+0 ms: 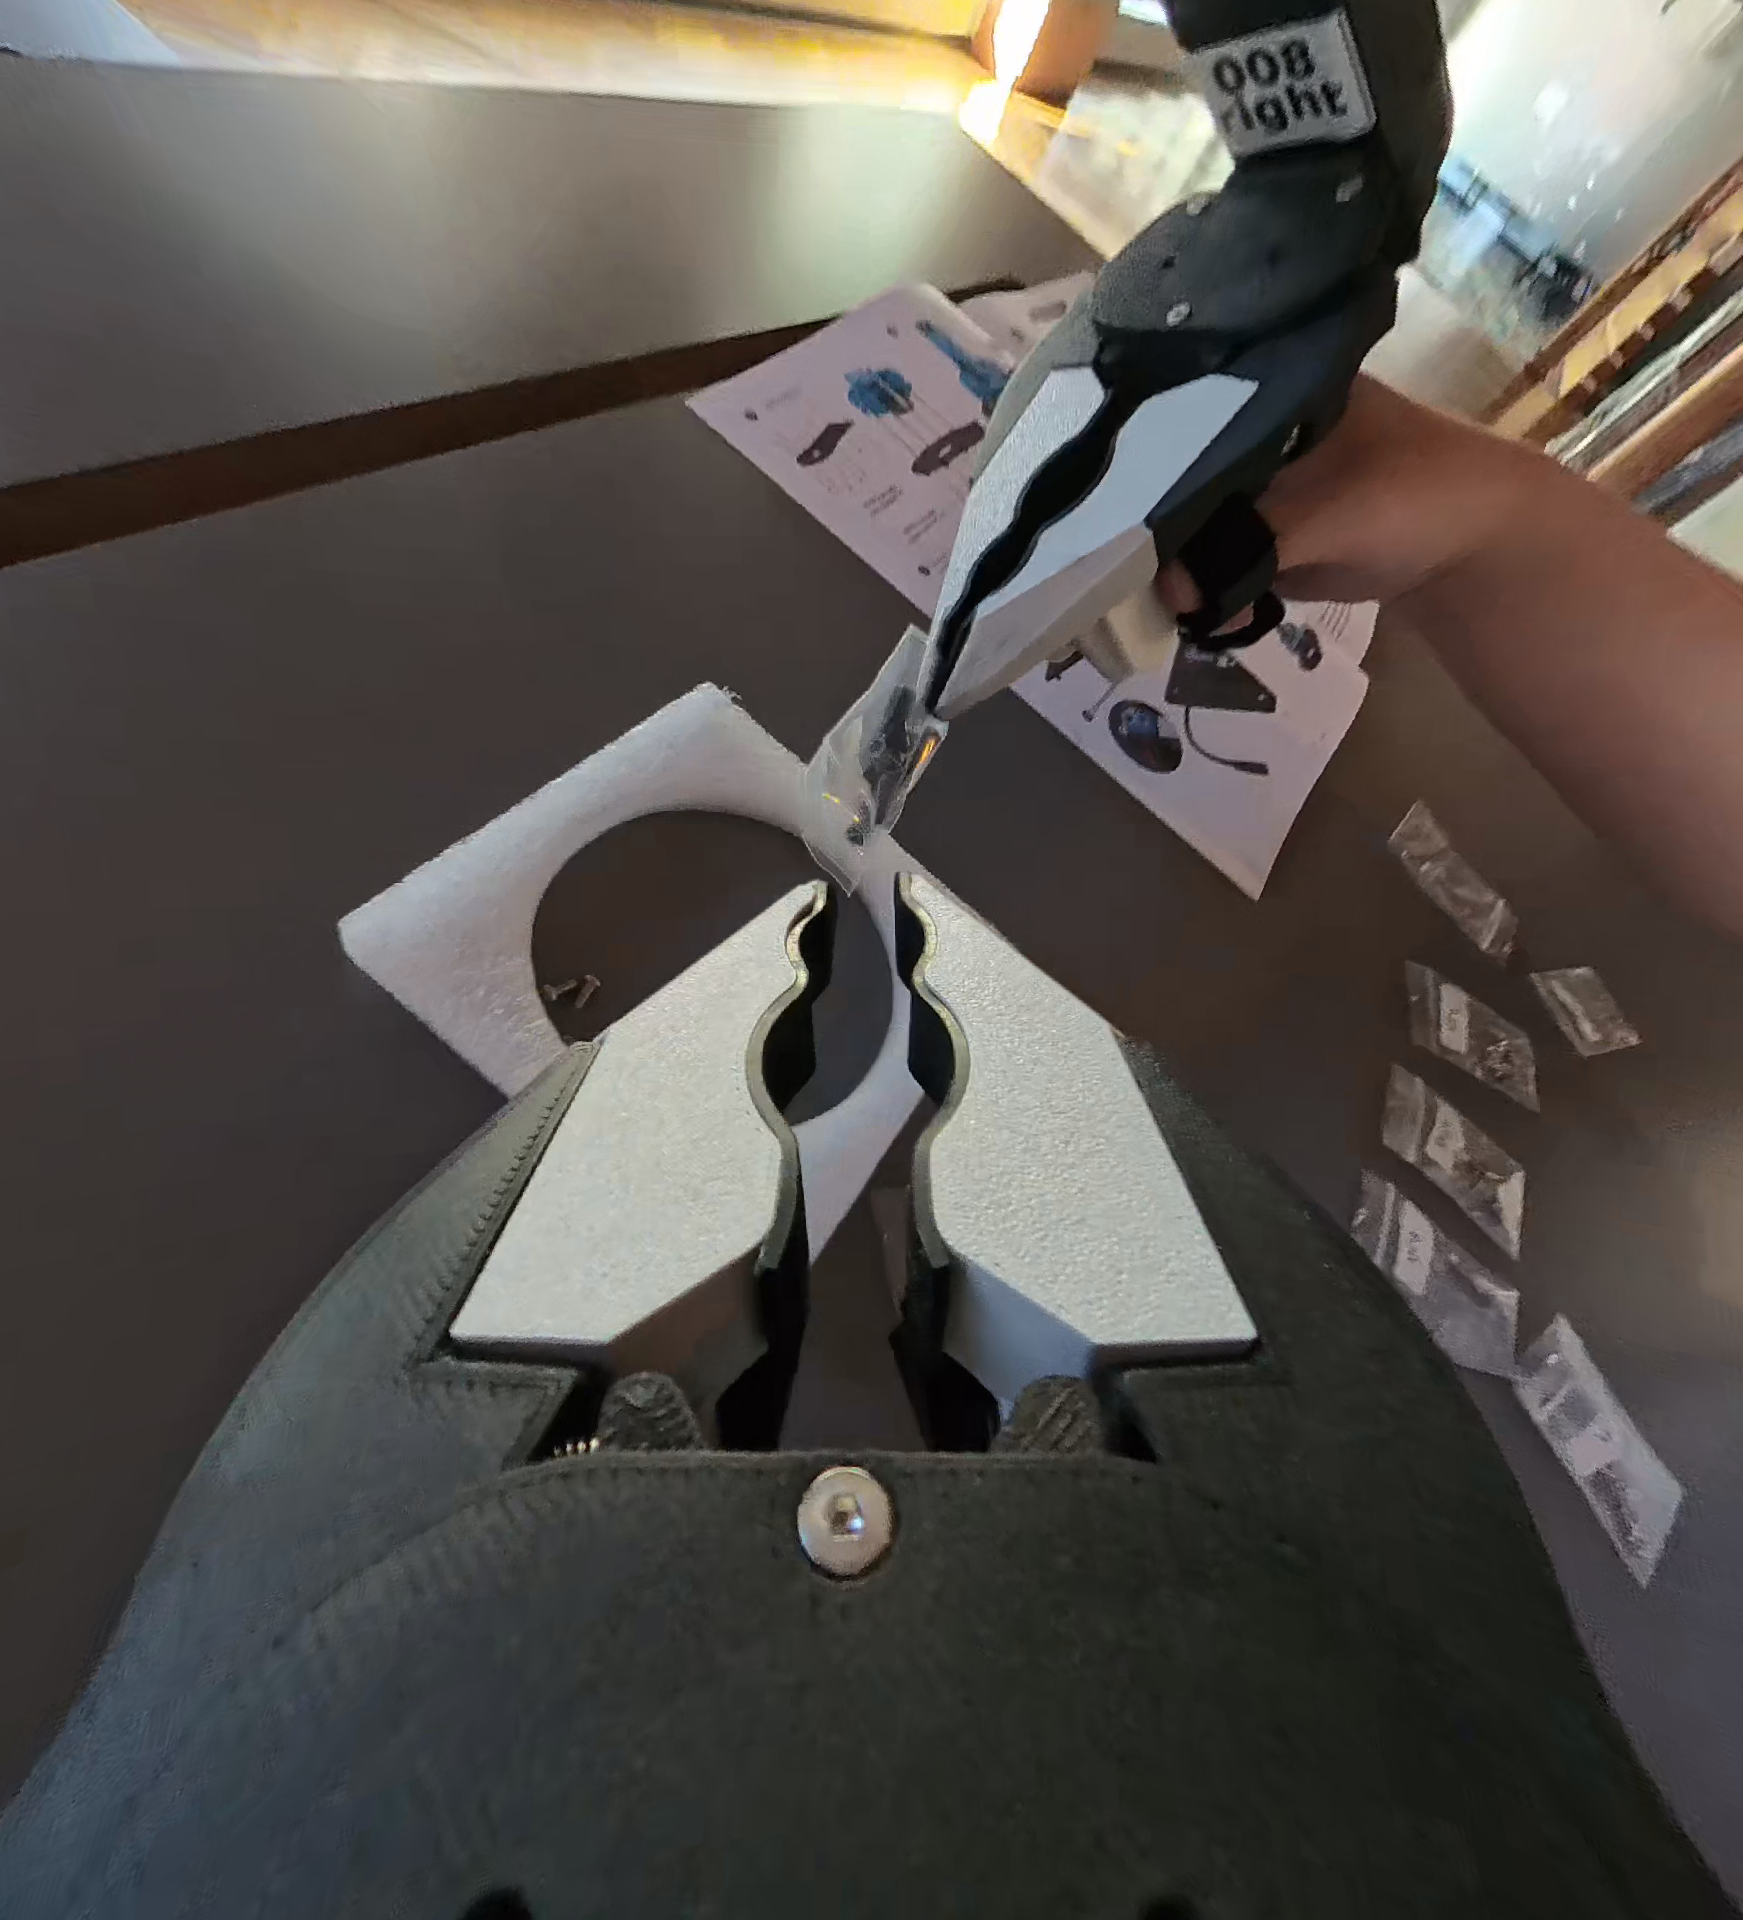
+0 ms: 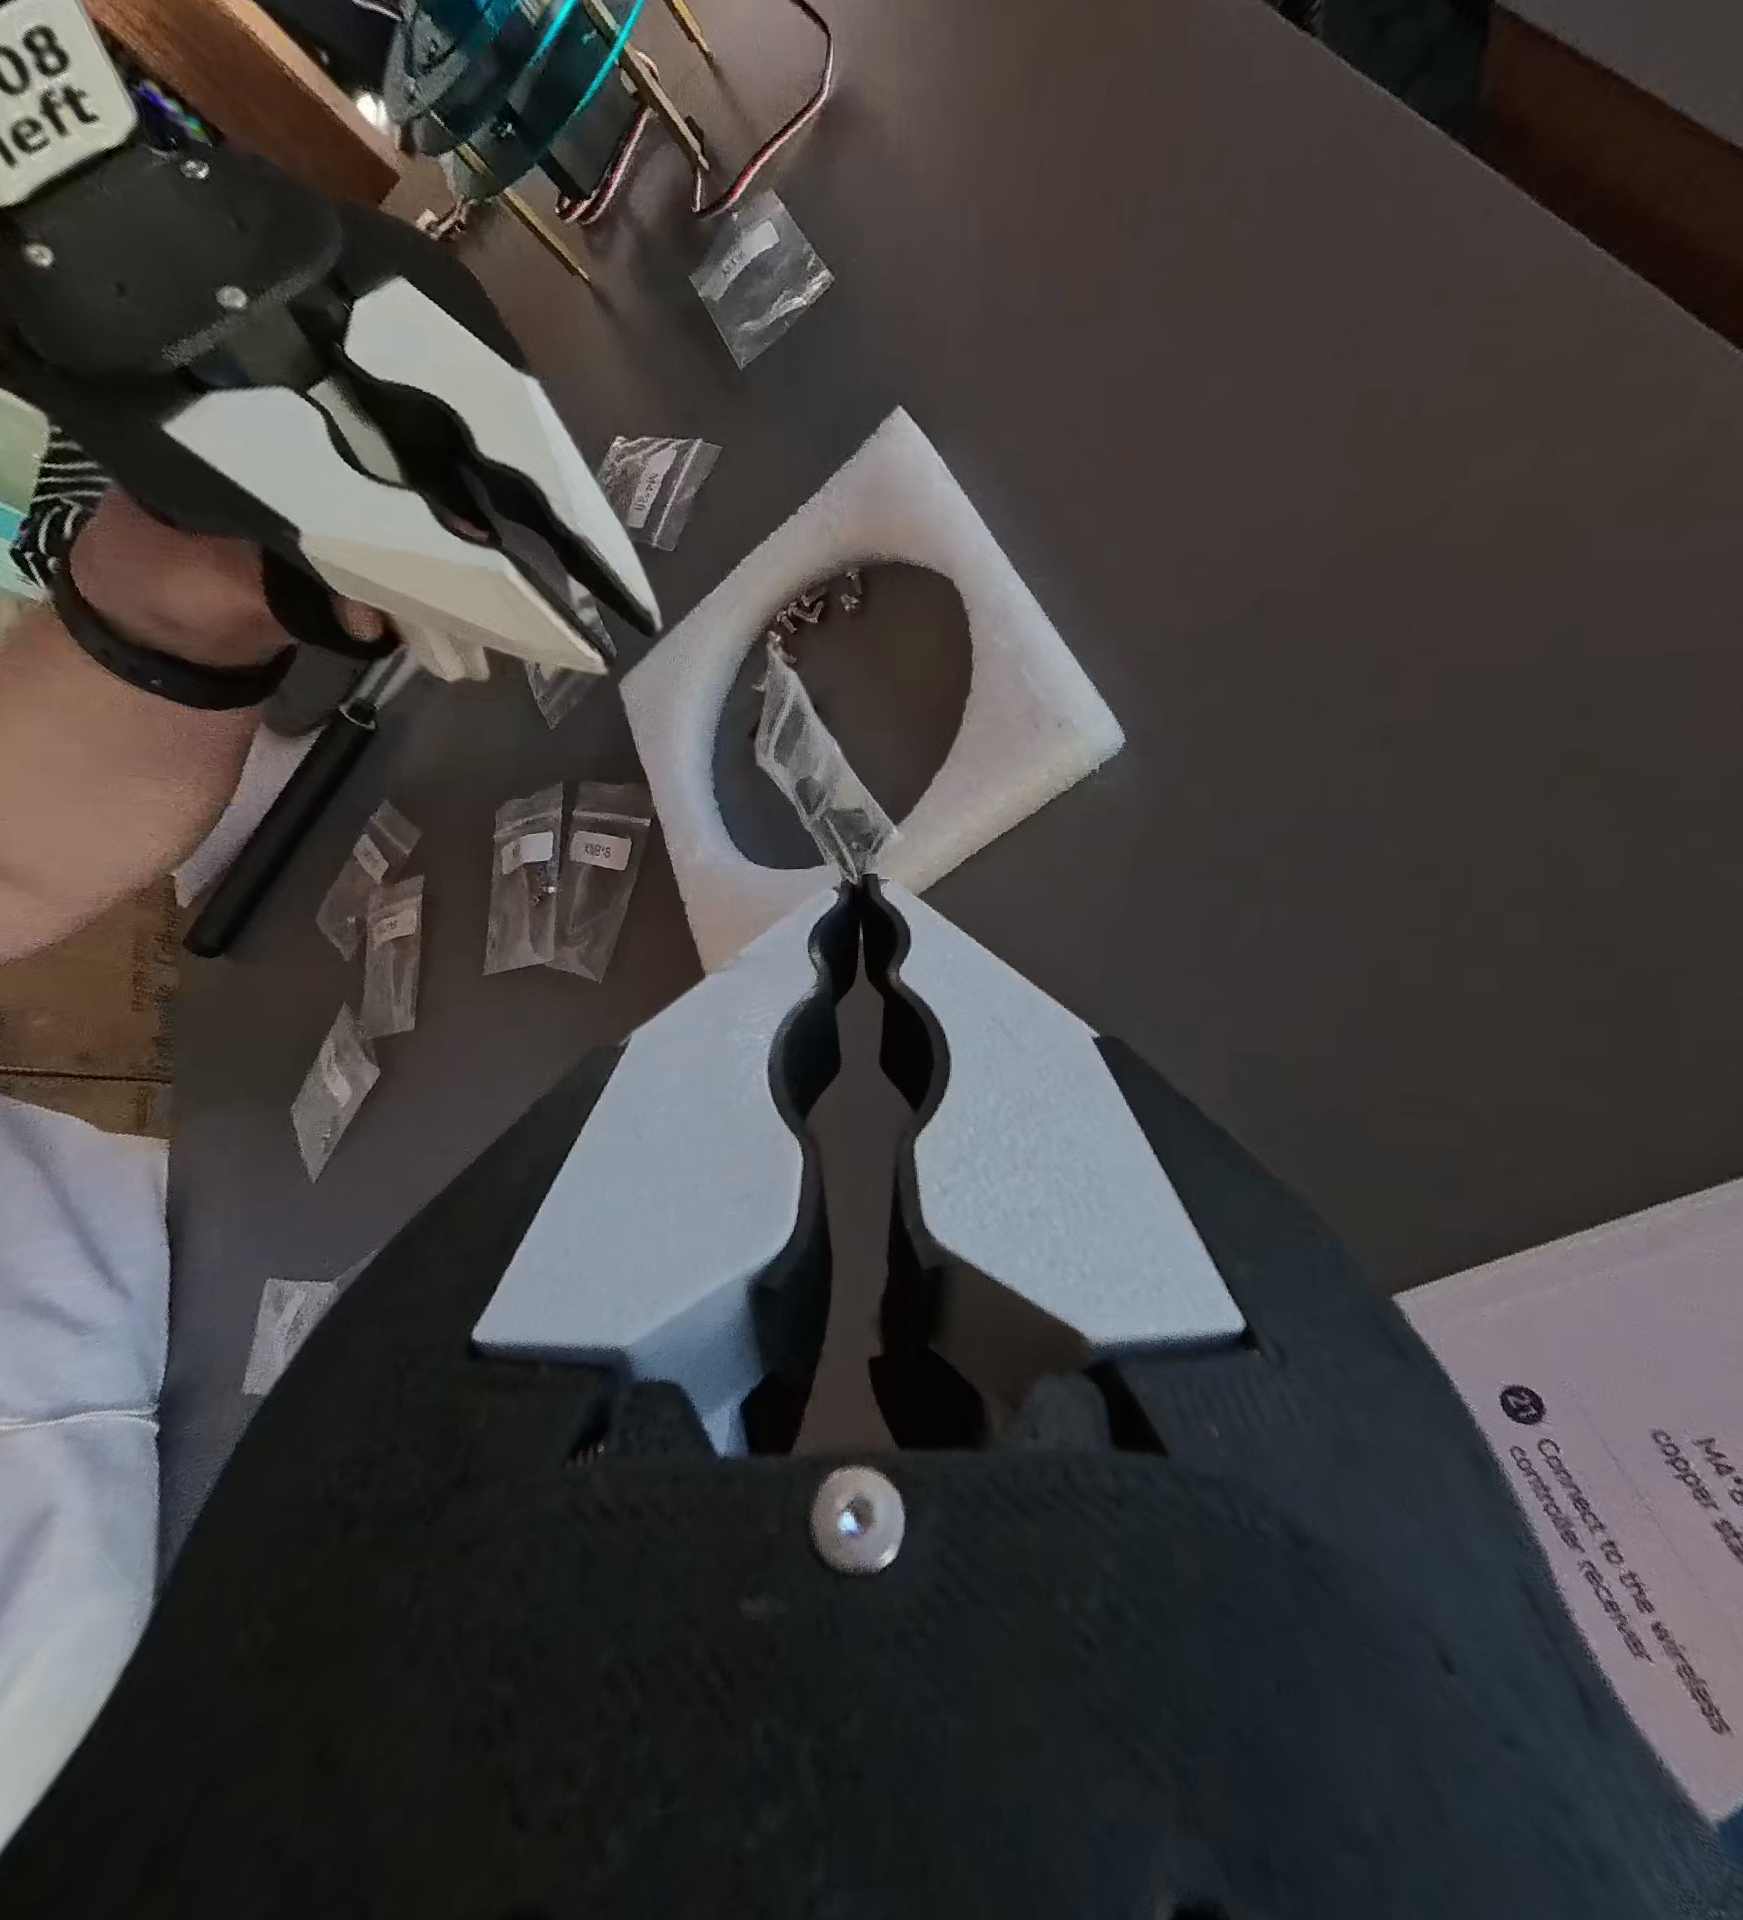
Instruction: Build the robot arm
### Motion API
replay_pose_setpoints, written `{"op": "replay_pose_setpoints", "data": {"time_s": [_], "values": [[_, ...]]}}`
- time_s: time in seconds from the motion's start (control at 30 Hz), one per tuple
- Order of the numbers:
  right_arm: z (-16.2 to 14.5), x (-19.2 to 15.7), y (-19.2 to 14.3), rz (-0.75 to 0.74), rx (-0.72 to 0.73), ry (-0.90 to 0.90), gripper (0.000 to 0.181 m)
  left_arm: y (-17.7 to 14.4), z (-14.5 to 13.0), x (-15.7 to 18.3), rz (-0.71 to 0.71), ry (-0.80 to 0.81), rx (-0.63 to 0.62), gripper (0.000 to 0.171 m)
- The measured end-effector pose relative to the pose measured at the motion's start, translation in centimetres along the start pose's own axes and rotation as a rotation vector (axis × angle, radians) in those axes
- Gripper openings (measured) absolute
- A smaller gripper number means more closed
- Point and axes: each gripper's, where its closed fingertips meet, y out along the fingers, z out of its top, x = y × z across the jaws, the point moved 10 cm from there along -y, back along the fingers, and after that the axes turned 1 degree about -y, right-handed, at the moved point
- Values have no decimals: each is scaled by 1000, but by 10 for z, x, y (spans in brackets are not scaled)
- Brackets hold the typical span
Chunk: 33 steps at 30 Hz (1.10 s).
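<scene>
Dark brown table (image 2: 1366, 520) fills both views, and on it lies a white foam square (image 2: 1033, 665) with a round hole, our landmark, with a printed paper sheet (image 1: 1251, 800) beyond it and many small clear bags (image 2: 566, 883) in a loose group beside it. Above the foam's hole, the right claw (image 2: 864, 883) is pinched tight on the corner of one little clear bag (image 2: 815, 769) of dark bits, whose long side points away from that claw toward tiny loose screws (image 2: 815, 613) inside the hole. Nearest to that bag, the left claw (image 1: 862, 888) hangs just under its low tip, a narrow gap wide, holding nothing.
</scene>
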Motion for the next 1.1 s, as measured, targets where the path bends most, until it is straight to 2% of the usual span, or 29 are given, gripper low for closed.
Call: {"op": "replay_pose_setpoints", "data": {"time_s": [0.17,0.3,0.4,0.47,0.57,0.63,0.73,0.8,0.87,0.93,1.03,1.1], "values": [[5,-10,1,-72,-66,-69,0,-24,2,7,19,-23,61,8],[7,-10,5,-121,-126,-87,0,-36,-7,19,61,-7,56,8],[12,-12,5,-139,-113,-94,0,-43,-16,29,91,10,43,8],[12,-13,7,-153,-180,-109,0,-48,-21,35,119,29,38,8],[19,-17,7,-157,-146,-121,0,-56,-27,40,159,54,55,8],[19,-18,9,-177,-226,-139,0,-59,-31,41,167,57,71,8],[24,-20,9,-164,-182,-133,0,-61,-36,39,177,54,80,7],[22,-18,10,-162,-223,-126,0,-62,-39,37,180,46,88,6],[25,-18,9,-147,-171,-116,0,-63,-41,36,169,32,102,5],[22,-18,12,-136,-236,-97,0,-64,-42,36,157,25,112,5],[28,-19,10,-138,-183,-90,0,-64,-43,37,150,26,115,5],[27,-17,11,-139,-237,-73,0,-63,-44,38,145,30,111,5]]}}
